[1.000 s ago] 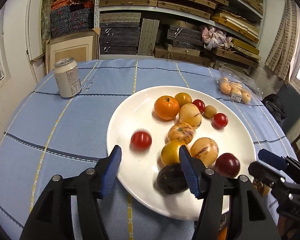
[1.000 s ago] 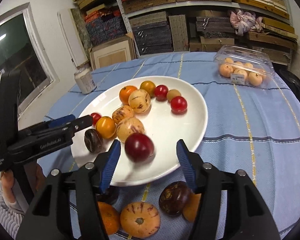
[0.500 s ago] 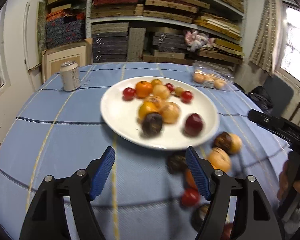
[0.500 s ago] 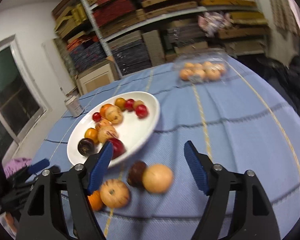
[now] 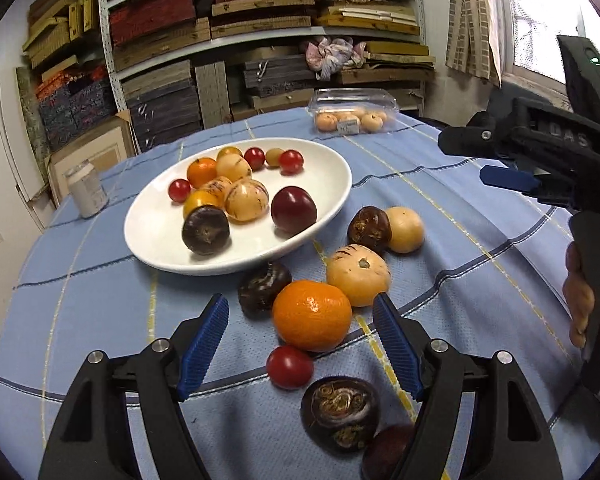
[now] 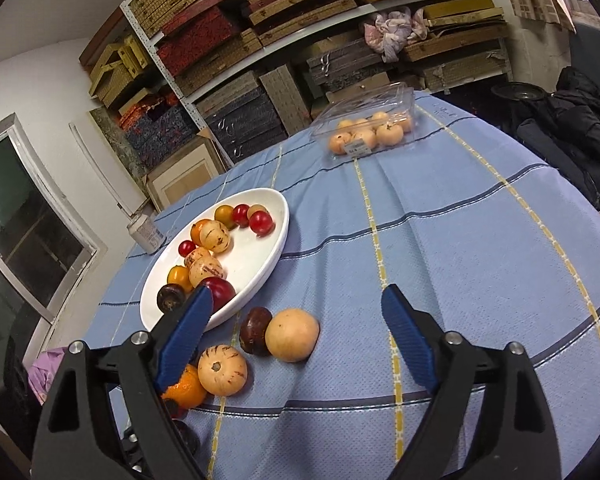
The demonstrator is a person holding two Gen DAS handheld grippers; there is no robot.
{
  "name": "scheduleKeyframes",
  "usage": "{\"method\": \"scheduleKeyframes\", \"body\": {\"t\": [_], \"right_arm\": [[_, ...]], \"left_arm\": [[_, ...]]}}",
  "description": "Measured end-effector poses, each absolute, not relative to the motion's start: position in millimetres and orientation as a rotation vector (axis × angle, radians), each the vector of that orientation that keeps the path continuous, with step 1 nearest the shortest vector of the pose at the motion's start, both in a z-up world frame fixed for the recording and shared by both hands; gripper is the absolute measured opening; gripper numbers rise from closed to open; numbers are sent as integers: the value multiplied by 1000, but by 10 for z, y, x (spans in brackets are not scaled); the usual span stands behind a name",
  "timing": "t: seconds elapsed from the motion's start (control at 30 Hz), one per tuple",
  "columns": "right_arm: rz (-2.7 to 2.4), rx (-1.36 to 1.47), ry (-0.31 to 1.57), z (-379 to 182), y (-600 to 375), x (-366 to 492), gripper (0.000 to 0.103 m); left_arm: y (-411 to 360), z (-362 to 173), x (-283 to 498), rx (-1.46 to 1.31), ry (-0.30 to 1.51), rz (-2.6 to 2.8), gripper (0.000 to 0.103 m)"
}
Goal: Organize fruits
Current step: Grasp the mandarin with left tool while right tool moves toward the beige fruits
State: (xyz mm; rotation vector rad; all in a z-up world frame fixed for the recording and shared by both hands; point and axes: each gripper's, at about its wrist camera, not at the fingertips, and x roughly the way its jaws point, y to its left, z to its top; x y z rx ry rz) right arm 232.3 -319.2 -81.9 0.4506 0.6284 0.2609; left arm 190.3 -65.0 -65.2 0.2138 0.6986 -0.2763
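Blue-padded left gripper (image 5: pixel 300 344) spread wide and empty over an orange (image 5: pixel 311 315) on the tablecloth (image 5: pixel 100 300), right gripper (image 6: pixel 296 340) likewise spread, loose fruits near a white plate (image 5: pixel 148 224) of fruit, can (image 5: pixel 86 189) beyond.

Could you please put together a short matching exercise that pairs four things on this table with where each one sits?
Things:
1. orange mandarin
2. drink can
3. dark red plum
4. clear plastic clamshell

Places:
A. on the white plate
B. far side of the table, holding pale orange fruits
C. on the cloth between the open fingers of the left gripper
D. standing on the cloth left of the plate

Pairs: 1-C, 2-D, 3-A, 4-B
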Motion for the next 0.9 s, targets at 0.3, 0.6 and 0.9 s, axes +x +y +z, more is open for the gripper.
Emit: {"method": "scheduleKeyframes", "body": {"t": [0.3, 0.6, 0.9], "right_arm": [[220, 468, 683, -916, -3233, 2400, 89], [206, 420, 738, -1030, -3154, 2458, 89], [218, 233, 788, -1140, -2866, 2482, 86]], "left_arm": [[-669, -746, 2040, 173, 740, -301, 65], [-692, -794, 2036, 170, 750, -333, 48], [-546, -680, 1946, 107, 740, -353, 41]]}}
